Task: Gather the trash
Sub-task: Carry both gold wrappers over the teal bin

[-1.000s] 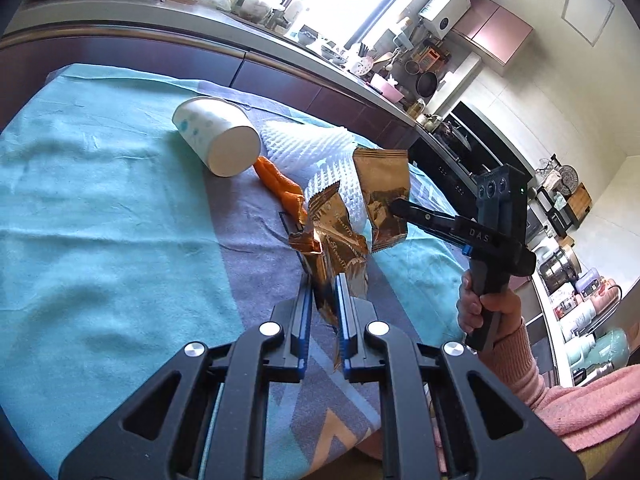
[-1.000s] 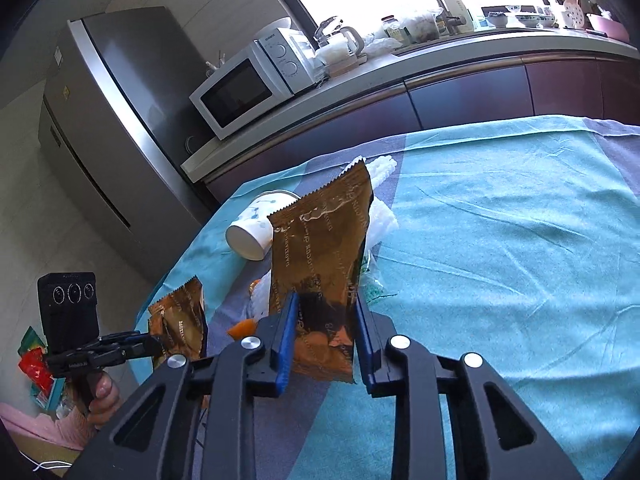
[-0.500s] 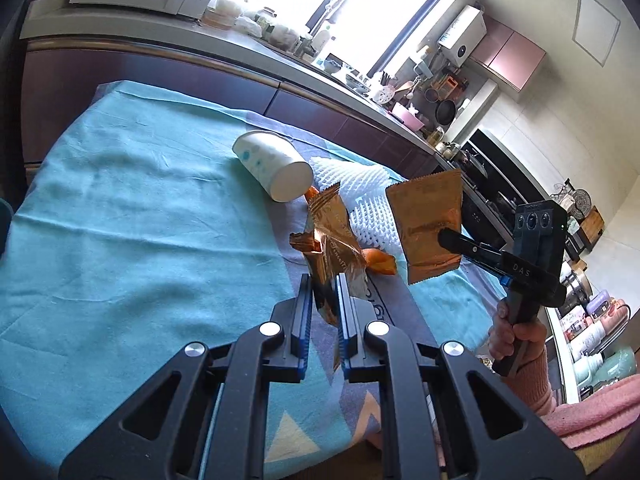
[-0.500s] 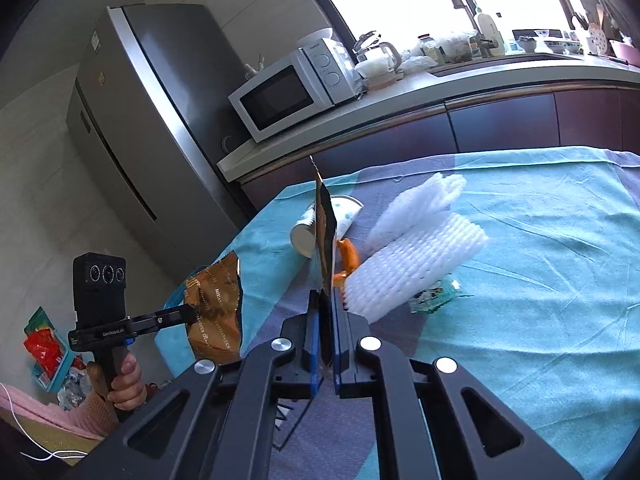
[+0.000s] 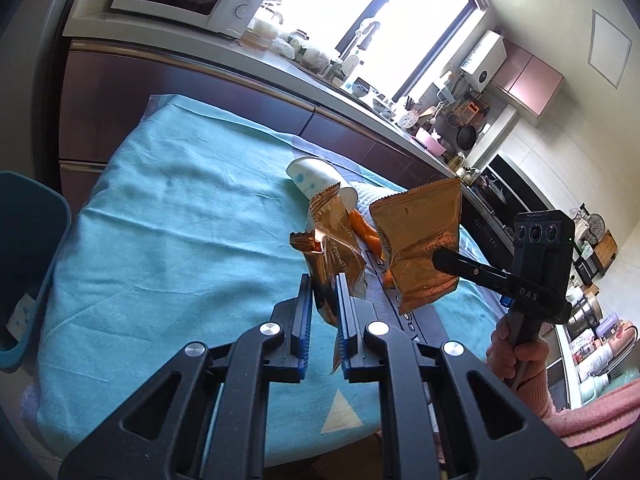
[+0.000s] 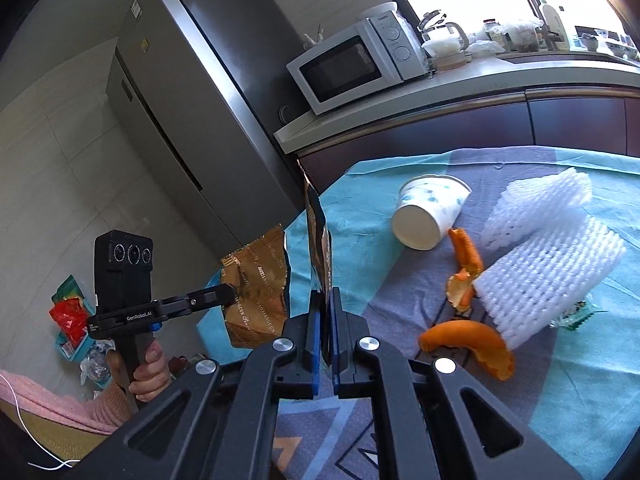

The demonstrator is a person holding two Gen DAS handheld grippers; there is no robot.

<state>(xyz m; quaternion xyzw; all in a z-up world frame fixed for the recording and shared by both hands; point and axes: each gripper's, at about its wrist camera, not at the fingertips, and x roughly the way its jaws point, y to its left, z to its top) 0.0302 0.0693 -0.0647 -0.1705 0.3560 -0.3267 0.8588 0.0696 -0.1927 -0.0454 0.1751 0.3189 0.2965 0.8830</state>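
Wrappers are both off the table now: my left gripper (image 5: 322,312) is clamped on the crumpled brown wrapper (image 5: 334,240), my right gripper (image 6: 325,320) pinches the flatter gold wrapper (image 6: 318,240). Since a second ago I've swung left, and a blue bin (image 5: 28,264) has appeared at the table edge, so drop-off's probably next. Paper cup (image 6: 430,212), orange peels (image 6: 468,344) and foam netting (image 6: 548,272) remain on the table.

Two crumpled gold wrappers (image 5: 336,240) (image 5: 420,240) held above the table (image 5: 160,220), tipped paper cup (image 6: 430,210), orange peels (image 6: 468,342), white foam nets (image 6: 548,276) on it
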